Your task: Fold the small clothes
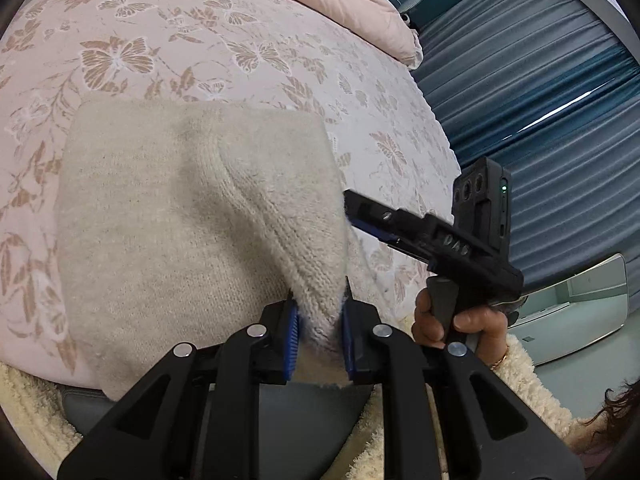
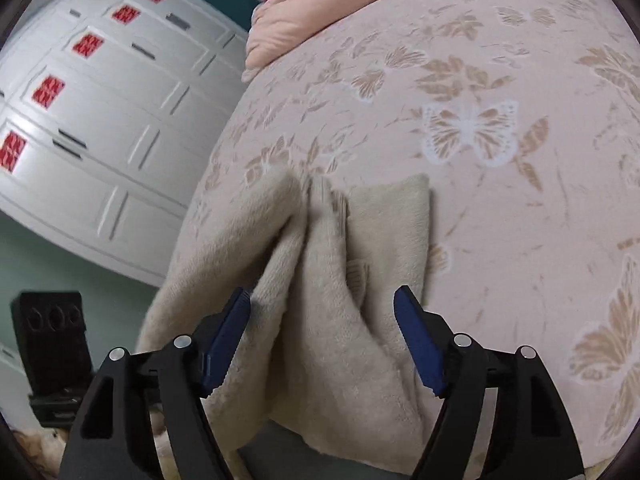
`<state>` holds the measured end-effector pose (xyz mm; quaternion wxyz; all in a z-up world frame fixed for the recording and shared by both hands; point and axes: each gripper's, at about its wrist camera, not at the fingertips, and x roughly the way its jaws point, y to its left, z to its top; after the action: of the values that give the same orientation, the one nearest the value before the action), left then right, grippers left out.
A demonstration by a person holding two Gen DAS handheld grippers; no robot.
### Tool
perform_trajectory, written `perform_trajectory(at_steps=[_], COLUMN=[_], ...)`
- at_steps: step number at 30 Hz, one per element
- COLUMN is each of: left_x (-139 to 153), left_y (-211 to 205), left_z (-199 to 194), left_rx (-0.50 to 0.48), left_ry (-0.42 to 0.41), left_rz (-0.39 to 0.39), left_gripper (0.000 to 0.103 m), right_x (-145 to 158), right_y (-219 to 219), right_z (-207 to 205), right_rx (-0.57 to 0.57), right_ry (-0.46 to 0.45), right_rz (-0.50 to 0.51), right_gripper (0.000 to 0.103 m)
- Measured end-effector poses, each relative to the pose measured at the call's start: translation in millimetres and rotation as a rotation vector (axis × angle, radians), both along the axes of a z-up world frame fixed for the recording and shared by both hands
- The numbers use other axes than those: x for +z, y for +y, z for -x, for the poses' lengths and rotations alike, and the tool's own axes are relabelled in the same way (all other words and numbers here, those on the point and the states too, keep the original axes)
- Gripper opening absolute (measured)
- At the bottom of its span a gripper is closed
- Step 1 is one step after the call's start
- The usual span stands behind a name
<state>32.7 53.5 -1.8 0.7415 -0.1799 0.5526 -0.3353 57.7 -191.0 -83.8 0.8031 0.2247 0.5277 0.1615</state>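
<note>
The beige knit garment lies near the bed's front edge. The left gripper has its jaws clamped on a raised fold. The right gripper has its jaws apart over the cloth, and much free bedspread lies beyond.

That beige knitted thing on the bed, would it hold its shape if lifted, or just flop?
Probably flops: the beige knit garment already sags in soft folds where the left gripper pinches its edge. It looks light and fuzzy, so likely grippy rather than slippery against the bedspread.
</note>
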Motion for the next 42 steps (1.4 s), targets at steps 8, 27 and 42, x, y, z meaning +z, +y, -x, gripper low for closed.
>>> perform_trajectory(at_steps=[8, 27, 42], left_x=[4, 22, -74], left_y=[-10, 71, 67], left_z=[0, 26, -49], left_rx=[0.001, 0.173, 0.263], left_ry=[-0.001, -0.142, 0.120], left_rz=[0.018, -0.197, -0.057], left_gripper=[0.019, 0.075, 0.088], right_x=[-14, 104, -21], right_y=[-47, 27, -24], right_z=[3, 3, 4], right_rx=[-0.127, 0.015, -0.164], right_ry=[0.064, -0.137, 0.132], right_rz=[-0.030, -0.105, -0.133], right_gripper=[0.012, 0.011, 0.080])
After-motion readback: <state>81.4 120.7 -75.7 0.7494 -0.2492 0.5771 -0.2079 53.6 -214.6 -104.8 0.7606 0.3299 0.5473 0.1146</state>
